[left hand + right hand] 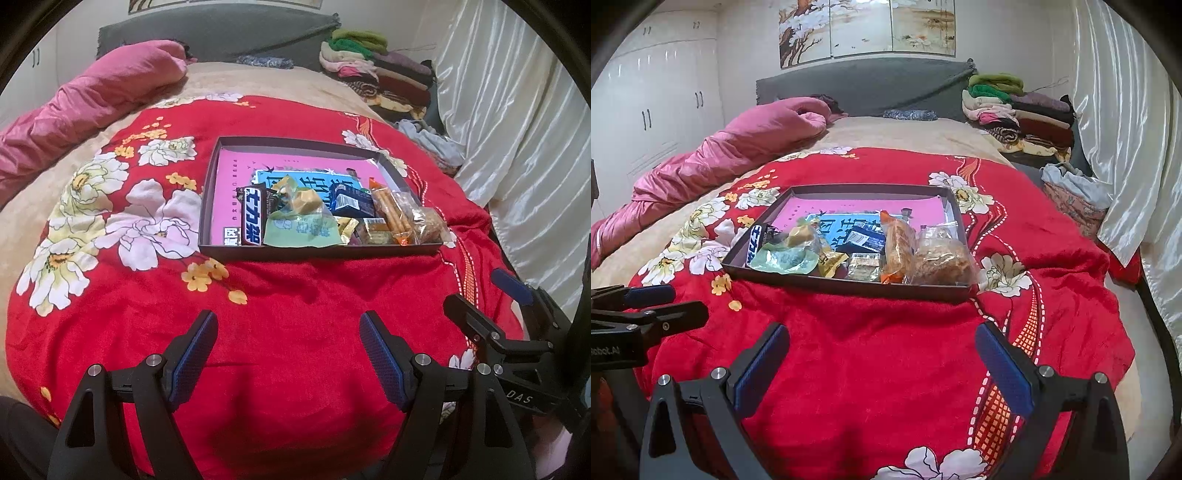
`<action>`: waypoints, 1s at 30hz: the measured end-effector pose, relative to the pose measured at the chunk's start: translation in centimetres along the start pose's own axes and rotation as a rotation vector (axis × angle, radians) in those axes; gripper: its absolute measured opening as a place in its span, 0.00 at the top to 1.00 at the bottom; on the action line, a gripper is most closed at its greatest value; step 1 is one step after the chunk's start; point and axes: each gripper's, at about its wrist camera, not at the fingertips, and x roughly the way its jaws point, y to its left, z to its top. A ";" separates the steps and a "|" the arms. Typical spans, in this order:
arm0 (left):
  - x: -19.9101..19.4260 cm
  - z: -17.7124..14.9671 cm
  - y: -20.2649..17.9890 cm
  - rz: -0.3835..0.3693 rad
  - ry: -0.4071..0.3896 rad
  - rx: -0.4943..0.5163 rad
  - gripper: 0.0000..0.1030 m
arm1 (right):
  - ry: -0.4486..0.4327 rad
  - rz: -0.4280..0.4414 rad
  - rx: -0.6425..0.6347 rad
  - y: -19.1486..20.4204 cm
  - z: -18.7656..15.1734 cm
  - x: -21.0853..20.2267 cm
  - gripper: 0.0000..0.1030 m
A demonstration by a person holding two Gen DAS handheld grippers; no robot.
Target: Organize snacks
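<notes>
Shallow dark tray [207, 206] resting on the red floral blanket [295, 295] — snack packets [306, 218] heaped along its near edge, far half bare. Left gripper [288, 325] and right gripper [882, 339] both agape, empty — hovering near side of tray, apart from it.

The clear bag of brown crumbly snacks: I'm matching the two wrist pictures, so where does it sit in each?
Left wrist view: the clear bag of brown crumbly snacks lies right of centre, in the near right corner of the dark tray.
Right wrist view: the bag lies just right of centre, again in the tray's near right corner.
Shared landmark: the orange-wrapped biscuit pack lies directly left of it in both.
</notes>
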 end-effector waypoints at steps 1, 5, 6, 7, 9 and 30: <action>0.0 0.0 0.0 0.001 0.001 0.001 0.22 | 0.000 0.001 0.001 0.0 0.0 0.0 0.01; 0.0 0.0 0.1 0.011 0.003 -0.004 0.22 | -0.009 0.000 0.004 -0.1 0.1 -0.2 0.01; 0.0 0.0 0.1 0.013 0.004 -0.005 0.22 | -0.013 -0.001 0.004 -0.1 0.1 -0.2 0.01; 0.1 0.0 0.2 0.014 0.005 -0.007 0.22 | -0.014 -0.001 0.004 -0.1 0.1 -0.3 0.01; 0.1 0.0 0.2 0.017 0.008 -0.011 0.22 | -0.015 -0.003 0.004 -0.1 0.2 -0.3 0.01; 0.4 0.8 1.7 -0.045 -0.038 -0.086 0.22 | -0.040 -0.046 0.051 -2.8 0.4 0.8 0.01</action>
